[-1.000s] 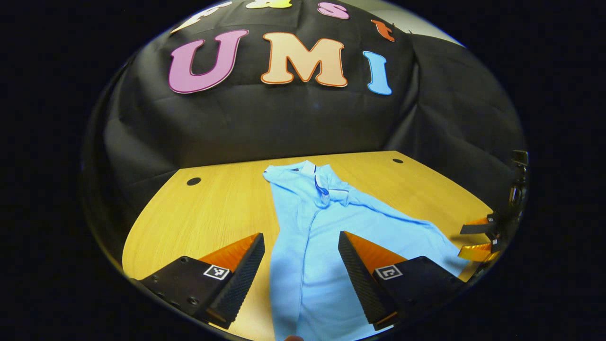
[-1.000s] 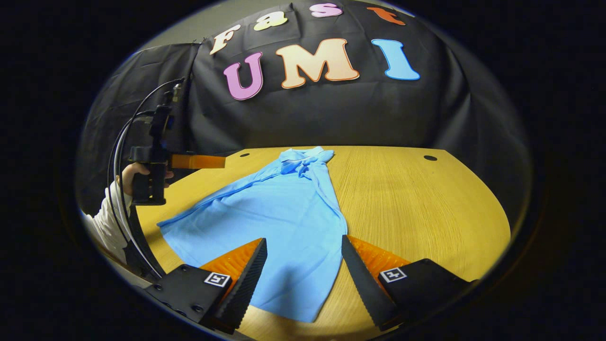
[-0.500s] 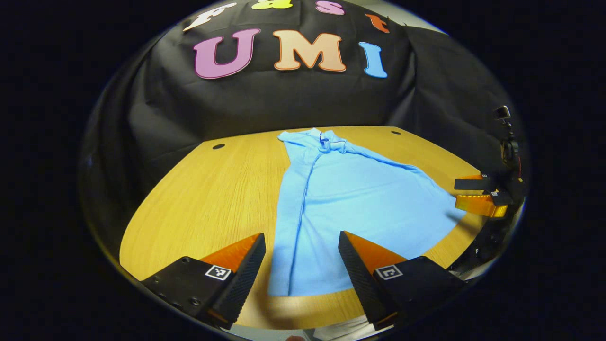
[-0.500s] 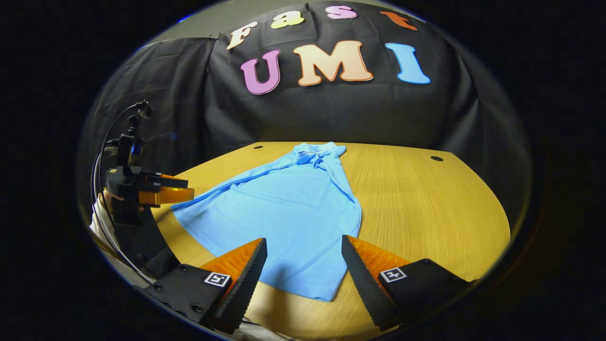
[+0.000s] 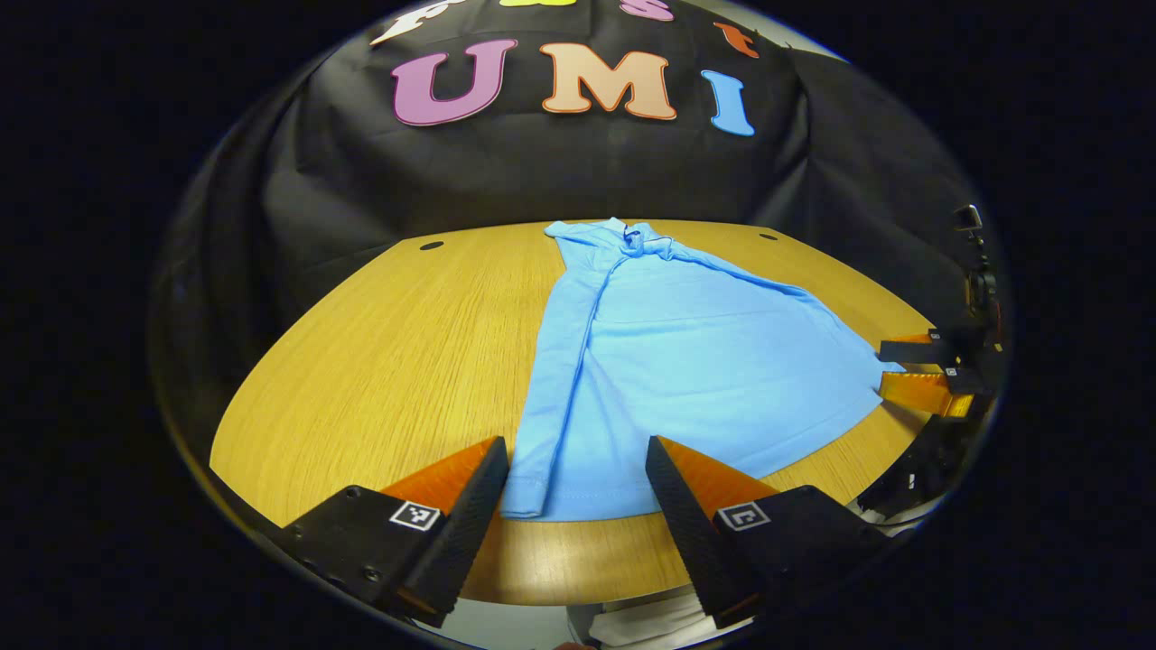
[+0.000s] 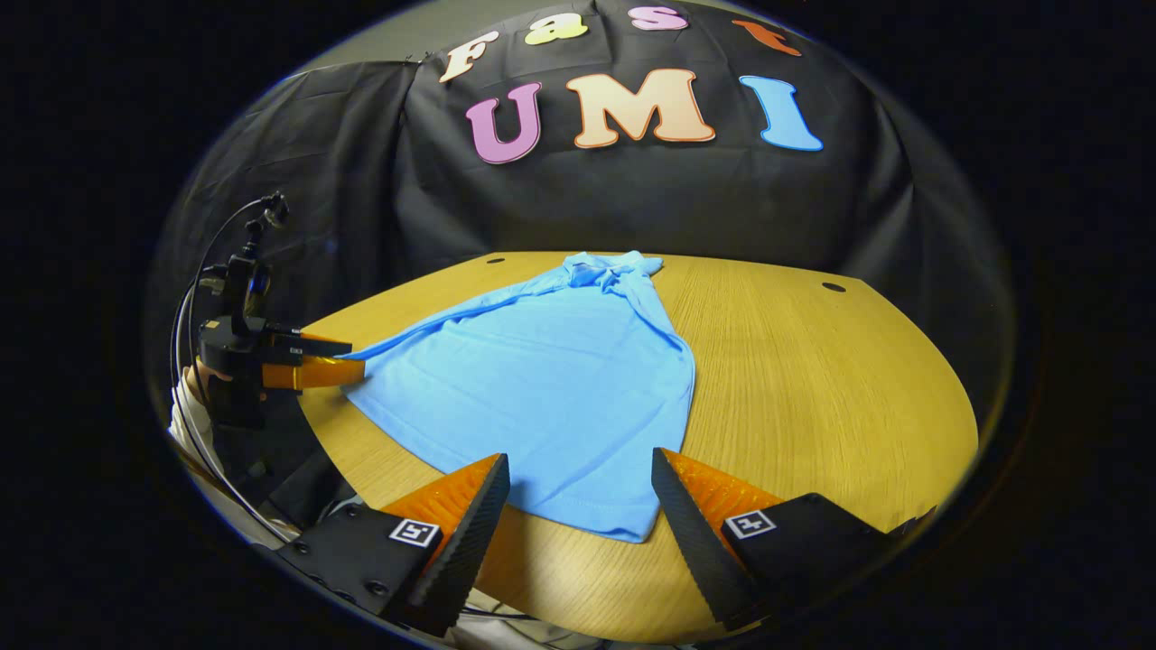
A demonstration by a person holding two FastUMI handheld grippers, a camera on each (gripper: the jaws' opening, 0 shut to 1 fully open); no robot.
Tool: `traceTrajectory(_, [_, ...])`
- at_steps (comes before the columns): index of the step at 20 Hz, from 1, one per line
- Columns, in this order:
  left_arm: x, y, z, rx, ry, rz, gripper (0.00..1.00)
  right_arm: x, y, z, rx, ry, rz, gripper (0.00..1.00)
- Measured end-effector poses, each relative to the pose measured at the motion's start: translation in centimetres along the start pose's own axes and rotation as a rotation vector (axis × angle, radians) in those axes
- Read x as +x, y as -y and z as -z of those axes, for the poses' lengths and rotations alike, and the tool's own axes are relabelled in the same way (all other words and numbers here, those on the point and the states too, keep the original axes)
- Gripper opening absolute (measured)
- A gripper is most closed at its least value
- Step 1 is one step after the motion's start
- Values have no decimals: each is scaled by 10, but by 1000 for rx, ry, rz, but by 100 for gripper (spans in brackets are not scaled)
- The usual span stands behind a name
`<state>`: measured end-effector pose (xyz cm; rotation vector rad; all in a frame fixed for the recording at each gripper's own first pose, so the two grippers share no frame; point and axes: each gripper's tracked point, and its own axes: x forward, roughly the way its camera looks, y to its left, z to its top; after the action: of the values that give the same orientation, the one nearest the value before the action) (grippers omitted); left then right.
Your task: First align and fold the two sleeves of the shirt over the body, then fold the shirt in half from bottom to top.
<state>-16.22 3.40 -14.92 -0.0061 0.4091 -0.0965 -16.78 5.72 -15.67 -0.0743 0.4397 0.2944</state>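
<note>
**Observer:** What's the big picture on your feeds?

**Operator:** I've got the wooden tabletop [image 5: 379,361] in front of me, backed by the black cloth wall [image 5: 560,171]. There are small dark round holes in it near the far edge, one each side.

**Observer:** And the garment?

**Operator:** The light blue shirt [image 5: 686,361] lies flat around the middle of the tabletop, collar [image 6: 605,268] at the far end by the wall, hem toward me. In the left gripper view a long fold of cloth runs down its left edge from the collar to the hem. The bottom half is not folded up.

**Observer:** Where are your tools?

**Operator:** My left gripper [image 5: 575,506] hangs over the near edge of the tabletop with its fingers spread wide; the shirt's near left corner sits in the gap between them, and I can't tell whether they touch it. My right gripper [image 6: 578,519] is also spread wide, empty, above the hem's near right corner.

**Observer:** Do they see each other?

**Operator:** In the right gripper view the left gripper appears far left, its tips just beside the shirt's edge, with a hand [image 6: 194,384] and a pale sleeve [image 6: 181,424] behind it.
</note>
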Motion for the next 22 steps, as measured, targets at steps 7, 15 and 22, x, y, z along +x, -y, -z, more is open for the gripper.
traceTrajectory(7, [1, 11, 2, 12, 57, 40, 79, 2, -3, -2, 5, 22, -1, 94])
traceTrajectory(15, [6, 29, -2, 1, 77, 103, 7, 15, -20, -6, 39, 27, -68, 13])
traceTrajectory(22, [10, 27, -11, -16, 67, 100, 0, 17, -15, -16, 64, 3, -57, 3])
